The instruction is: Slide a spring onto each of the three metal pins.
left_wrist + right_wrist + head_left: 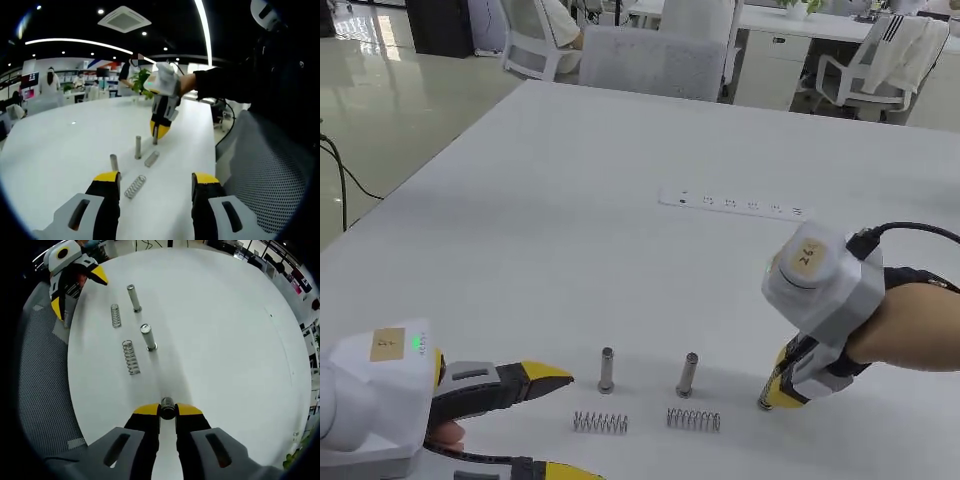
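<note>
Right hand-held gripper [167, 412] pinches a spring [167, 404], mostly hidden between jaws.

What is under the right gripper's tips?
A spring, held in the jaws of the right gripper, pointing down at the table. Whether the third pin is inside it cannot be told: coils and jaws cover that.

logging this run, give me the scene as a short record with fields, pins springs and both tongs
surface: white table, power strip farther back
bare pins, upright: left pin, right pin, sides as in the head view
loose springs, lying flat: left spring, right spring, one in front of each pin
right tongs: shut on third spring, tips down at the table beside right pin
left tongs: open, holding nothing, near left pin
</note>
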Demonstrator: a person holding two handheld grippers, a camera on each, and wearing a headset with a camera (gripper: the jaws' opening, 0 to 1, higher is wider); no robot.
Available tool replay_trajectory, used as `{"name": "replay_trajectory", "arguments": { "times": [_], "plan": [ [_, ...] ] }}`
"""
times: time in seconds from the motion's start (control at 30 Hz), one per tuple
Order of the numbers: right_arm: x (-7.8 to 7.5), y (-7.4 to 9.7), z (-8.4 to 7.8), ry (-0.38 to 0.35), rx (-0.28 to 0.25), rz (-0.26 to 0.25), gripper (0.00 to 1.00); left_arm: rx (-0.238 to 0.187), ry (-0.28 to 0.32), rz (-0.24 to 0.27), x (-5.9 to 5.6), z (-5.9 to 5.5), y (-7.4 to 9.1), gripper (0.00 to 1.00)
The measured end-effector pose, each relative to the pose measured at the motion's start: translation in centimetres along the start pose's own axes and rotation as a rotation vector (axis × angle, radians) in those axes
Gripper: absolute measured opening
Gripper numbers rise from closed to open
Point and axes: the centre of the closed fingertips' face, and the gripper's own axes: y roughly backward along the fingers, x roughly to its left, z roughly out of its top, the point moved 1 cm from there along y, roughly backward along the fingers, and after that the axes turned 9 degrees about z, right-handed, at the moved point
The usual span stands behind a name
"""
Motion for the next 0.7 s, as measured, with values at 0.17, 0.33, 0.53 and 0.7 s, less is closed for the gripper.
{"name": "replay_trajectory", "arguments": {
  "times": [0.17,0.33,0.53,0.7],
  "plan": [
    [0.0,0.1,-0.1,0.008,-0.005,-0.005,0.11,0.0,-0.001,0.0,0.0,0.0,0.0,0.52],
    [0.2,0.5,0.0,0.017,-0.014,-0.014,0.16,0.0,-0.004,-0.002,-0.1,0.1,0.0,0.52],
    [0.4,1.3,0.7,0.052,-0.029,-0.043,0.25,-0.001,-0.005,-0.004,-0.1,0.1,0.0,0.52],
    [1.0,1.7,1.6,0.082,-0.036,-0.047,0.25,-0.003,-0.008,-0.007,-0.1,0.2,0.0,0.52]
  ]
}}
